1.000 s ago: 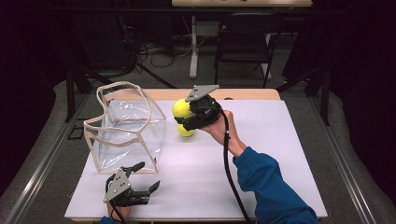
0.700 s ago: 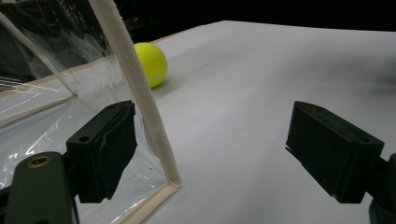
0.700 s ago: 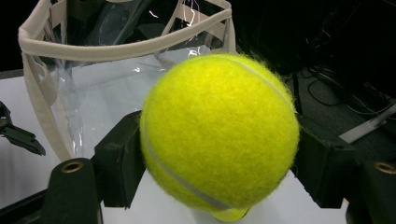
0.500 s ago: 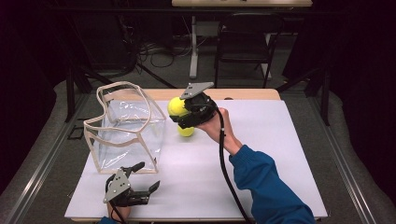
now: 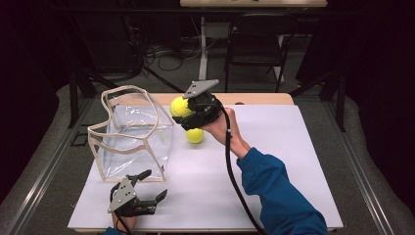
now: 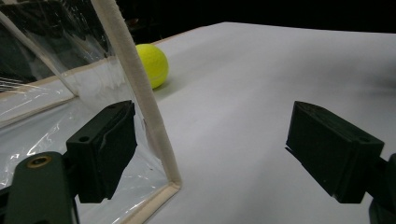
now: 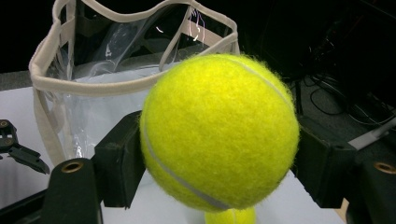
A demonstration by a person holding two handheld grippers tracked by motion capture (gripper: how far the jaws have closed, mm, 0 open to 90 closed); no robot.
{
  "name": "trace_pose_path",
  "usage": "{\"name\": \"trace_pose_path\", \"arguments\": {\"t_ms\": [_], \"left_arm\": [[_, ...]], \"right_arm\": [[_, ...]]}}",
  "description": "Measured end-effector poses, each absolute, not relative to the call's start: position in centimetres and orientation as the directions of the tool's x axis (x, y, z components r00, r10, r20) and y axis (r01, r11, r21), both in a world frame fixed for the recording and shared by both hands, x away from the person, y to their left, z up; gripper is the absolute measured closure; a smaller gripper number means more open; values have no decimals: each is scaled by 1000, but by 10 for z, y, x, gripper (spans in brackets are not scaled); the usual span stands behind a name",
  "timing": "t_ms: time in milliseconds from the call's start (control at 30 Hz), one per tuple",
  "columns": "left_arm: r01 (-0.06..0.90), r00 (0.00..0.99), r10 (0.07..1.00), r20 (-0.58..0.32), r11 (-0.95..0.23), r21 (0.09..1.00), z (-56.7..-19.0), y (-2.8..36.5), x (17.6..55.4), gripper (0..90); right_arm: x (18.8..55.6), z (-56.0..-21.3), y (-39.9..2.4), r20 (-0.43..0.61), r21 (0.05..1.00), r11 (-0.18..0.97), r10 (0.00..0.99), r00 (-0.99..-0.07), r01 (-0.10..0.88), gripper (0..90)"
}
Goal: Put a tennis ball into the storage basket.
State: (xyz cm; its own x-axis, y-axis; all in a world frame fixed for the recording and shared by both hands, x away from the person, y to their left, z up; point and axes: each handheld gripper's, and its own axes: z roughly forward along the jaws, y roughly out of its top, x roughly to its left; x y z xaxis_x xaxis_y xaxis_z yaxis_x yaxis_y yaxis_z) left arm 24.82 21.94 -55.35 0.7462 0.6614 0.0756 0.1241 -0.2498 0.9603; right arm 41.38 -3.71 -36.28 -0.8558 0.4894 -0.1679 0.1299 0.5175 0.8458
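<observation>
a yellow tennis ball (image 7: 219,130) sits clamped across its middle in the right gripper (image 5: 188,111), raised beside the clear bag's (image 5: 131,132) open rim near the tabletop's (image 5: 293,147) far edge. it looks light, fuzzy and springy. a second ball (image 5: 195,135) lies beneath. the left gripper (image 5: 147,196) rests released near the front-left corner.

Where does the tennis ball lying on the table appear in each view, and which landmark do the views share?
High view: the lying tennis ball is at centre, just below the right gripper.
Left gripper view: upper left, beside the bag's trim.
Right gripper view: bottom edge, under the held tennis ball.
Shared landmark: the clear bag.
</observation>
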Motion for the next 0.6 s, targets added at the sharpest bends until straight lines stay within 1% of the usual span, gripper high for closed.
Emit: {"name": "trace_pose_path", "arguments": {"t_ms": [600], "left_arm": [[123, 745, 663, 72, -243, 962, -553, 220, 248, 159]], "right_arm": [[418, -353, -20, -194, 836, 538, 473, -859, 108, 259]]}}
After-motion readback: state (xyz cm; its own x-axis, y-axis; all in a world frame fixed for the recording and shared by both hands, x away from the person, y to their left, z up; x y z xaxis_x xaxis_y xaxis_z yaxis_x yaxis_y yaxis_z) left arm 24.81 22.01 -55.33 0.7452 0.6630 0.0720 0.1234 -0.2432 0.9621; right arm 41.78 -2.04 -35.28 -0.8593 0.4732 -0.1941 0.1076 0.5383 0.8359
